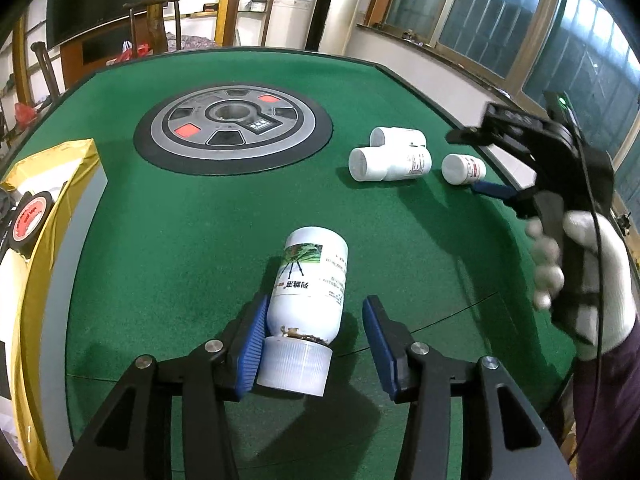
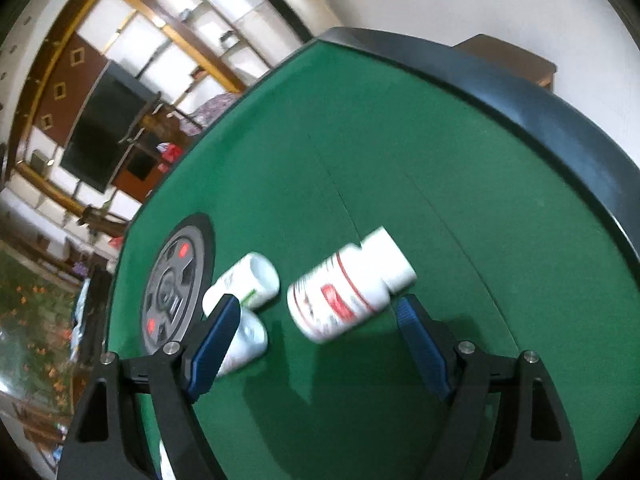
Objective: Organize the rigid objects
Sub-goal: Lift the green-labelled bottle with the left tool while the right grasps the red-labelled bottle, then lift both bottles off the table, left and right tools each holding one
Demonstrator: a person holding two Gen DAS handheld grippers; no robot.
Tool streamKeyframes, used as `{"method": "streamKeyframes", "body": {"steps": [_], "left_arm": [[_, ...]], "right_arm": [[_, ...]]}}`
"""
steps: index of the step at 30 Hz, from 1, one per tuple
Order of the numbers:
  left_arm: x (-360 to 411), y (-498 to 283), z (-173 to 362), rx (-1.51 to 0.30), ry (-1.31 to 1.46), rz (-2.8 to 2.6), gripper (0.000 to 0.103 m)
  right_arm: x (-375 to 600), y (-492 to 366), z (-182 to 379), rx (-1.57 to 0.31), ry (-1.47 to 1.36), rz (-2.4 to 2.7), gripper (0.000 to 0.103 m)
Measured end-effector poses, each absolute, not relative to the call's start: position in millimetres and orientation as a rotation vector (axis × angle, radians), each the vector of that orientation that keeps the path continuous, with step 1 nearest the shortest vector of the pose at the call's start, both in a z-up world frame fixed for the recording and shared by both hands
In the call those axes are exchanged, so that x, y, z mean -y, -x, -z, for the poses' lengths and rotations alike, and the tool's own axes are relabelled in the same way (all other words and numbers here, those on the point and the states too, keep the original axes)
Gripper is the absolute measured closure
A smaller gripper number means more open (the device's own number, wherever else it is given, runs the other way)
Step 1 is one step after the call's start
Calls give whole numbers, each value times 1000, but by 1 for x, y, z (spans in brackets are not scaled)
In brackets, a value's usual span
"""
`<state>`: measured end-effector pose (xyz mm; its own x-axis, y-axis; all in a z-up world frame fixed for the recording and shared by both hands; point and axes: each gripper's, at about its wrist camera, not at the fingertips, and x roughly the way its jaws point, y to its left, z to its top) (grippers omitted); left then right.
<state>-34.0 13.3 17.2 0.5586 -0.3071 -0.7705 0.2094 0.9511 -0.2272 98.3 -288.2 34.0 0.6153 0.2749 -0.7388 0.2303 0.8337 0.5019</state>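
A large white bottle (image 1: 310,280) with a green picture label lies on its side on the green felt, its ribbed cap (image 1: 294,366) toward me. My left gripper (image 1: 316,304) straddles it. The left blue pad touches the bottle's neck and the right pad stands clear, so it is open. Farther right lie three smaller white bottles: two together (image 1: 390,162) and one red-labelled (image 1: 464,169). In the right wrist view that red-labelled bottle (image 2: 348,288) lies on its side between the tips of my open right gripper (image 2: 318,302), untouched. Two green-labelled bottles (image 2: 244,276) lie by its left finger.
A round grey disc (image 1: 232,124) with red buttons is set in the table's middle. A yellow box (image 1: 52,200) holding a tape roll (image 1: 30,216) stands at the left edge. A white-gloved hand (image 1: 592,280) holds the right gripper. The table's raised black rim (image 2: 540,108) runs along the far side.
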Motion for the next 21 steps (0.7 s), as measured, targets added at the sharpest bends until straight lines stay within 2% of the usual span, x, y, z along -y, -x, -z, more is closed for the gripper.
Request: {"method": "streamKeyframes", "body": {"steps": [3,5,6,7,17,21], "left_arm": [[-12,35,-17,-930,106,300,53],[-11,35,-17,-930,98,293,52],[-9,35,-17,-930,92,289,52],[-9,35,-17,-931,87,286,52],[-4,36,-17,-932,54,261,52],[-9,36,-17,-929,71,236,66]], "right_arm": [[286,-112,-35,-935,-598,28,25],[282,-115,-35,-943,-564,68,35],[280,-116,-34,-947,-529,94,51],[279,-117,-34,-952,-501,112,61],[273,-84,-35,-962,-389,21,61],[269,-56,-33,-969,-384,-36,61]]}}
